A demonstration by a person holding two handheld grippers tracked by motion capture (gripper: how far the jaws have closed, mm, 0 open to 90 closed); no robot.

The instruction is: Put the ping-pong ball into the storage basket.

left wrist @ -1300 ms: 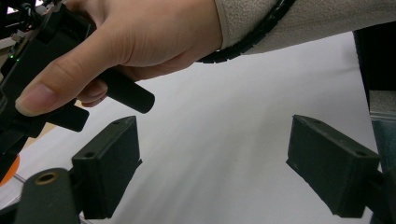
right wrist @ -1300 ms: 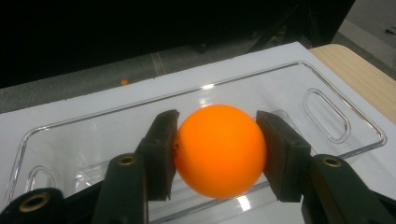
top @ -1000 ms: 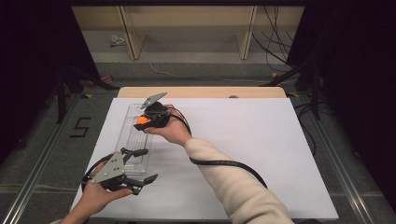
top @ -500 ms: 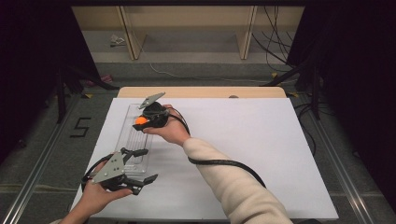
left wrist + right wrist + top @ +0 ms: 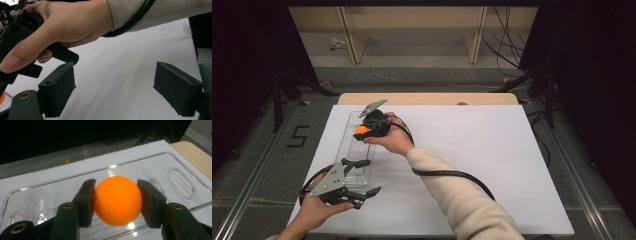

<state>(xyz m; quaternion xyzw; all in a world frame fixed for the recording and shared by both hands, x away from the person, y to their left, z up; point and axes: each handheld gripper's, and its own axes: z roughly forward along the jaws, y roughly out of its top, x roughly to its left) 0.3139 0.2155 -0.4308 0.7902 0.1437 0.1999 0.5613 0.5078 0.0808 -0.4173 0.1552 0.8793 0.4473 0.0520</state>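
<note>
Over the far-left part of the bench (image 5: pixel 492 165), at about ten o'clock from its middle in the high view, the right gripper (image 5: pixel 364 129) clamps an orange ball (image 5: pixel 117 200) between its two pads, one pressing on each side. Seen along that gripper's jaws, the ball hangs above a clear tray (image 5: pixel 180 170), whose rim and slot handle catch the light on the white sheet beneath. From above, the ball (image 5: pixel 361 129) shows as a small orange spot at the gripper's tip, over the far half of the tray (image 5: pixel 343 145), which runs lengthwise from twelve to six o'clock along the bench's left side. At about seven o'clock, near the front-left corner, the left gripper (image 5: pixel 363 176) sits released, its jaws spread wide with nothing between them, just beside the tray's near end. In the left gripper view the pads (image 5: pixel 58 91) stand well apart over bare white sheet, with the right hand (image 5: pixel 70 25) and its cream sleeve (image 5: pixel 160 12) at twelve o'clock.
</note>
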